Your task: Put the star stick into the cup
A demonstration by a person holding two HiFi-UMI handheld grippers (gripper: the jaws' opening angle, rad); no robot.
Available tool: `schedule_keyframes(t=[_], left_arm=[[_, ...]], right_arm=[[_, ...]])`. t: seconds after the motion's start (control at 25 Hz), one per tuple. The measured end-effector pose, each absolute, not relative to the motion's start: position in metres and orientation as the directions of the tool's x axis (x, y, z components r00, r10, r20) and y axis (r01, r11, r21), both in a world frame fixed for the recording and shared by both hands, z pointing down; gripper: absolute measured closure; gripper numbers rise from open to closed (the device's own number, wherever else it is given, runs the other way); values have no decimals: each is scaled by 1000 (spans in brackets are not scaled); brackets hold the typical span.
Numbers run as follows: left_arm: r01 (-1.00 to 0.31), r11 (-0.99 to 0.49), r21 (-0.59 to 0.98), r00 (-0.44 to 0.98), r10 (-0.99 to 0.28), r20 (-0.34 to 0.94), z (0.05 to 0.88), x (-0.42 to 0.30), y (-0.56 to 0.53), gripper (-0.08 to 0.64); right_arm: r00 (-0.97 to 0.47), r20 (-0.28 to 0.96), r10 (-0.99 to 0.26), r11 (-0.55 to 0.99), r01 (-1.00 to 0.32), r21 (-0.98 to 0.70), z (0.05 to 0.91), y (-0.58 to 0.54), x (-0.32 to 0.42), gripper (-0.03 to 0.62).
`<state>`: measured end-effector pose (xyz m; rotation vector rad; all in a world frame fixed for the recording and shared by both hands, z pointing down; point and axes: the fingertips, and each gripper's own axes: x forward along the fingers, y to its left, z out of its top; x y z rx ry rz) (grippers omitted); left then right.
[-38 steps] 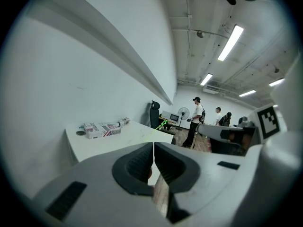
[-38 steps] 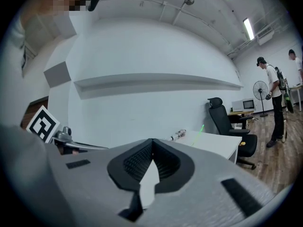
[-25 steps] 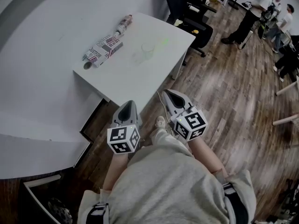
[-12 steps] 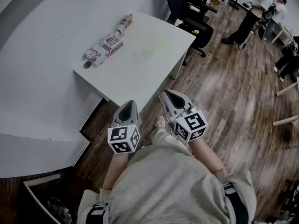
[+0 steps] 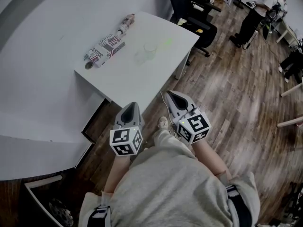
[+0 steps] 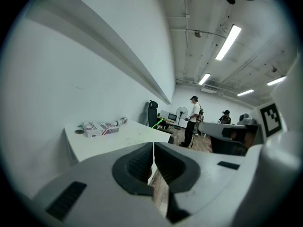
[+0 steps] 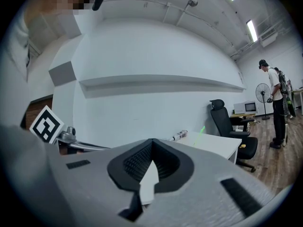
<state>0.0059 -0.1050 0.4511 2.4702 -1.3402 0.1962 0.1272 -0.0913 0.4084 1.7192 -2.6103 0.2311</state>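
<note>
Judging by the layout, the likeliest trouble was the cup point(image 5: 150, 48). Clear, light-looking and hard to pick out against the white table point(image 5: 137, 77), it could be knocked over by a gripper reaching past it for the star stick point(image 5: 166, 42). The stick lay as a thin green streak just right of the cup, in the upper middle of the head view. A stick that slim could also slip from a poor pinch. Both claws were closed on nothing. The left gripper point(image 5: 131, 105) and right gripper point(image 5: 170, 94) sat low in the frame, short of the table's near edge and well apart from both things. The printed carton point(image 5: 105, 48) crowded the table's left side by the wall. The right edge dropped to open wood floor point(image 5: 236, 93), with an office chair point(image 5: 202, 30) beyond the far corner.
</note>
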Motion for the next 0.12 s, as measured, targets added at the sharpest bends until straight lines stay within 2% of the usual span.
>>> schedule_keyframes(t=[0.12], left_arm=[[-834, -508, 215, 551, -791, 268, 450, 8, -105, 550]], right_arm=[[-399, 86, -913, 388, -914, -120, 408, -91, 129, 597]])
